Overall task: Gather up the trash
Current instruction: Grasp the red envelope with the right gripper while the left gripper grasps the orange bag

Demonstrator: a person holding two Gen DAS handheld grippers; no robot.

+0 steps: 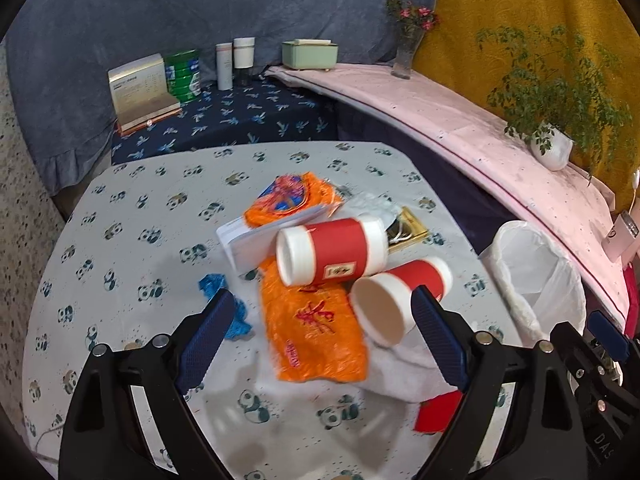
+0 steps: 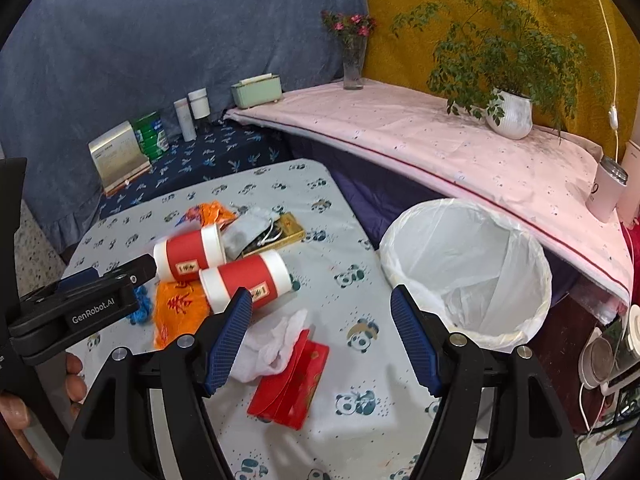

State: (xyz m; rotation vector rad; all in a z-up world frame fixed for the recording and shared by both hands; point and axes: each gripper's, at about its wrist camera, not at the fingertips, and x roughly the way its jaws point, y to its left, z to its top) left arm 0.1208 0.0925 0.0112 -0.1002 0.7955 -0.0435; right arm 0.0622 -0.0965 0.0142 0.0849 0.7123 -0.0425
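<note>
Trash lies in a heap on the panda-print table (image 1: 132, 216): two red-and-white paper cups on their sides (image 1: 332, 250) (image 1: 400, 300), an orange plastic wrapper (image 1: 316, 328), a second orange wrapper (image 1: 288, 196), a blue scrap (image 1: 224, 300), white tissue (image 2: 272, 344), a red envelope (image 2: 292, 384) and a gold packet (image 2: 280, 234). My left gripper (image 1: 324, 336) is open and empty, just above the near orange wrapper. My right gripper (image 2: 320, 340) is open and empty above the tissue and envelope. A bin with a white liner (image 2: 468, 268) stands right of the table.
A pink-covered shelf (image 2: 440, 148) at the right holds a potted plant (image 2: 508, 112), a flower vase (image 2: 354, 60) and a green box (image 2: 256, 90). A lower dark-blue surface behind the table holds a box, a green can (image 1: 184, 74) and bottles.
</note>
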